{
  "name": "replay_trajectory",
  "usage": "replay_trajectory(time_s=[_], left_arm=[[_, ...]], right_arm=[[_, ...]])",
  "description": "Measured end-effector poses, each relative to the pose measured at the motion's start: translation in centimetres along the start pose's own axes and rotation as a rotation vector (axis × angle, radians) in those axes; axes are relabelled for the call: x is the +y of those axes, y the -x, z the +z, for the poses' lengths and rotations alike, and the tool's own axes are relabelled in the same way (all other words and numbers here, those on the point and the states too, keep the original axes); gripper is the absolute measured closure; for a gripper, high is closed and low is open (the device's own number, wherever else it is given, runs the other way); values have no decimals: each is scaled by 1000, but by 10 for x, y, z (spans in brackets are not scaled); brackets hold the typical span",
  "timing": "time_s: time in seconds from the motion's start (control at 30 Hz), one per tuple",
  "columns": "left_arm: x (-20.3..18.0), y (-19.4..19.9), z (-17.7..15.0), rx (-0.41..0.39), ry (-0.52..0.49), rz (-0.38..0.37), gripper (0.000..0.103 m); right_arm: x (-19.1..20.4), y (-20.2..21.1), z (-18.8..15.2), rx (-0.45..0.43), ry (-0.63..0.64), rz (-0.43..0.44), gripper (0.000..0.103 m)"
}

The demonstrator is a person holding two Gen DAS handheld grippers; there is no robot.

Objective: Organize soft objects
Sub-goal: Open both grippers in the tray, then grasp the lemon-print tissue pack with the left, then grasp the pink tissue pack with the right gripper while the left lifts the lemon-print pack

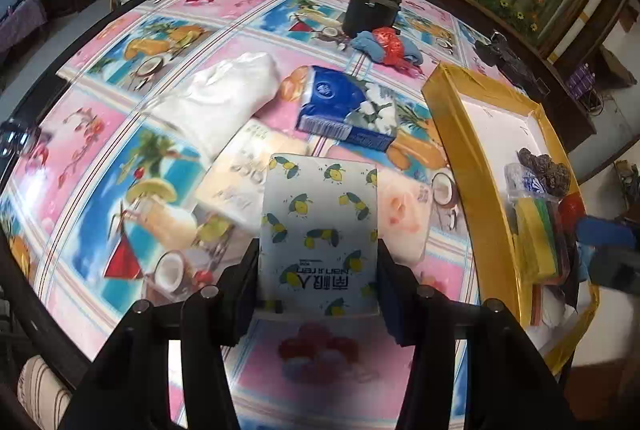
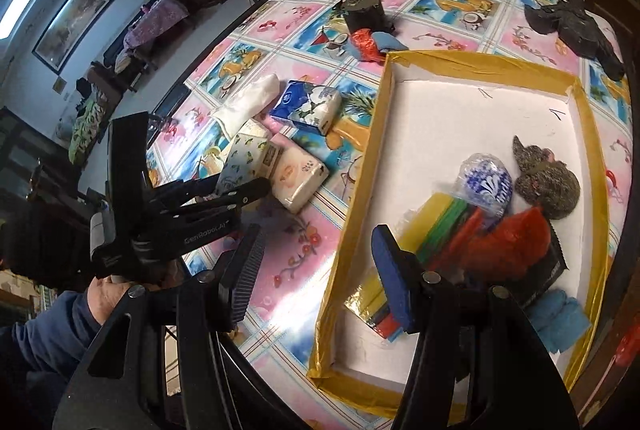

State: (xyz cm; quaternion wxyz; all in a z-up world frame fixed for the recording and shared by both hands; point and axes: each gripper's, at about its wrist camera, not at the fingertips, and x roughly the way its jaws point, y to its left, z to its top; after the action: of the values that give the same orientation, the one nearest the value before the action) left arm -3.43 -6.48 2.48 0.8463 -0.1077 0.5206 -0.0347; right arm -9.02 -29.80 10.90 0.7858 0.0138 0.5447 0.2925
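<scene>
My left gripper (image 1: 318, 262) is shut on a lemon-print tissue pack (image 1: 320, 222), held just above the table; it shows in the right wrist view (image 2: 240, 157). Under and beside it lie a pink tissue pack (image 1: 404, 222), a cream pack (image 1: 244, 173), a blue tissue pack (image 1: 344, 109) and a white soft bundle (image 1: 220, 93). My right gripper (image 2: 316, 270) is open and empty over the near left edge of the yellow-rimmed box (image 2: 360, 157). The box holds coloured sponges (image 2: 444, 226), a red bag (image 2: 508, 246), a blue-white wrapped ball (image 2: 484, 181) and a grey plush (image 2: 548, 181).
A black pot (image 1: 368, 11) stands at the back with a red bag and blue cloth (image 1: 384, 45) in front. A black cloth heap (image 2: 576, 29) lies at the far right. A blue cloth (image 2: 560, 318) lies in the box's near corner. The table edge is close on the left.
</scene>
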Motion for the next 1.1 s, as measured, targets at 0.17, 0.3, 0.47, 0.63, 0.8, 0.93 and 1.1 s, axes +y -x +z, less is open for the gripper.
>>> replay_trajectory(time_s=[0.17,0.3,0.47,0.63,0.8,0.93,1.1], left_arm=[[42,22,-33,12,84,14,51],[59,27,-49,23,103,52,51],[61,29,-52,22,66,61,51],[60,27,-48,24,24,64,51],[60,22,-39,16,1,60,50],[57,20,-39,-5,-35,69,51],[58,21,-41,-26,-35,57,51]], right_arm=[[27,-37,28,51,115,29,47],[44,-83,56,123,176,30,47],[51,-131,80,186,209,17,47],[53,-146,65,268,206,49,47],[78,-153,37,272,353,-87,44],[90,-157,30,244,371,-214,44],[99,-154,18,236,343,-243,49]])
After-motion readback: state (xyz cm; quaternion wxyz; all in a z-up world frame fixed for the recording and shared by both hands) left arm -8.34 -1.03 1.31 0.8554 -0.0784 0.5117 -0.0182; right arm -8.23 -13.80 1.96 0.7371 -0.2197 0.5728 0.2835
